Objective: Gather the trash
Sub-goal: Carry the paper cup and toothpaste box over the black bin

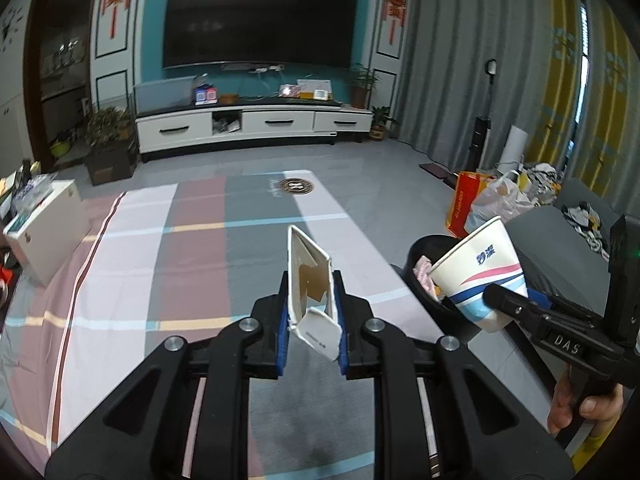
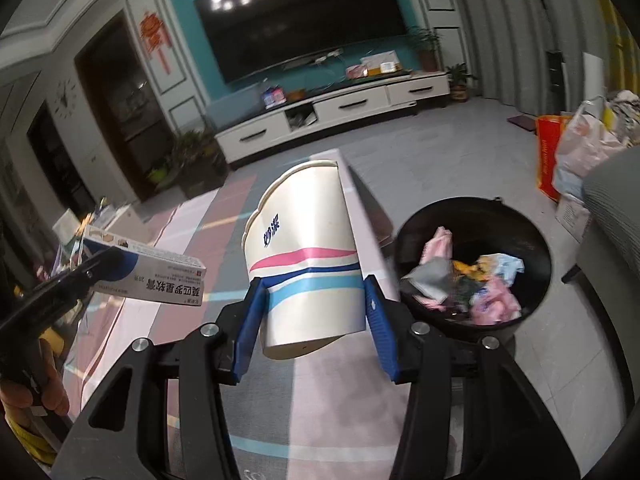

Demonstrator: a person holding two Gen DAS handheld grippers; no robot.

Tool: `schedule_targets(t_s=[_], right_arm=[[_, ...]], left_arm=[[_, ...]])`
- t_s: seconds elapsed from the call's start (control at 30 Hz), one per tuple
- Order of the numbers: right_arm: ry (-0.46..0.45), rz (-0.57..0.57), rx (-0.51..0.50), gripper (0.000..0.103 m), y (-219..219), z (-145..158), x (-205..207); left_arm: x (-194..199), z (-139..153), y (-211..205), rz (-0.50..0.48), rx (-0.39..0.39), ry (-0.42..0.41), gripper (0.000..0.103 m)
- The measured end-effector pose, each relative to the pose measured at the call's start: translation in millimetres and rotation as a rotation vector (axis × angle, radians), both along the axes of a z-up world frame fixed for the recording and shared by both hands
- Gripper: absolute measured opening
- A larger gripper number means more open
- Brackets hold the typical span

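My left gripper is shut on a small white carton box, open end toward the camera, held above the striped tablecloth. The box also shows in the right wrist view, at the left. My right gripper is shut on a white paper cup with pink and blue stripes, held tilted above the table's right edge. The cup shows in the left wrist view just left of the black trash bin. The bin stands on the floor and holds several crumpled wrappers.
A white box stands at the table's left edge. Bags and a grey sofa lie right of the bin. A TV stand is against the far wall.
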State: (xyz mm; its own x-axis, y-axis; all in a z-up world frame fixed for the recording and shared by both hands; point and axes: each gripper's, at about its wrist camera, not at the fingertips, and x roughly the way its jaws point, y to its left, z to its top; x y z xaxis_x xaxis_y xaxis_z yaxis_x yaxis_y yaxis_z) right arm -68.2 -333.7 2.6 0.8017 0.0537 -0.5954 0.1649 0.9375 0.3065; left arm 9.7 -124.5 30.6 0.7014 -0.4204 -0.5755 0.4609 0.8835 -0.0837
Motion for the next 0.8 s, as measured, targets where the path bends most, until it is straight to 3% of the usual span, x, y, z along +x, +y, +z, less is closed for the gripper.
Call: schedule_targets(t_s=[0.43,0.8], right_arm=[[-0.059,-0.159,0.007,0.051,-67.0,4.0,-41.1],[-0.042,-0.278,0.016,0.051,-107.1,-13.1,-59.7]], left_arm=[[-10.9,14.1,-80.3,-0.144,0.05,-0.067,0.019],[-7.2,14.2,-151.3,-0.261,0.06,-0.097,0.02]])
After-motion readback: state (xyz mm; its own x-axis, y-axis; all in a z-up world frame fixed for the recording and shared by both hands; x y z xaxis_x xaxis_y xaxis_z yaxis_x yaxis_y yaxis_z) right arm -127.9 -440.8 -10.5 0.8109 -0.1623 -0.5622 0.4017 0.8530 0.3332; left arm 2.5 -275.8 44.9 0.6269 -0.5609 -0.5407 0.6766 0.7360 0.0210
